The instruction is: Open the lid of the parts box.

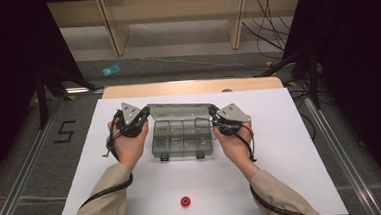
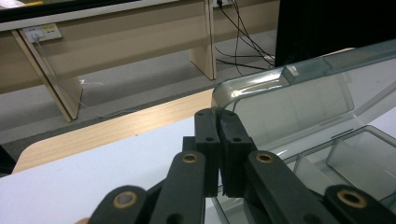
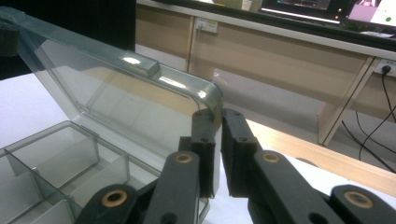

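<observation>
A clear plastic compartment box (image 1: 183, 138) sits mid-table on the white sheet, its lid (image 1: 178, 109) standing up at the back. My left gripper (image 1: 146, 116) pinches the lid's left top corner. My right gripper (image 1: 212, 114) pinches its right top corner. In the left gripper view the gripper (image 2: 217, 122) has its jaws shut on the lid (image 2: 299, 98) rim, with bare compartments (image 2: 355, 154) below. In the right gripper view the gripper (image 3: 218, 122) clamps the lid (image 3: 130, 93) corner wall above the compartments (image 3: 60, 158).
A small red round object (image 1: 186, 202) lies near the front edge of the white sheet (image 1: 281, 147). The wooden table edge (image 1: 192, 87) shows behind the box. On the floor beyond are a blue item (image 1: 110, 70), cables and wooden shelf legs (image 1: 115, 37).
</observation>
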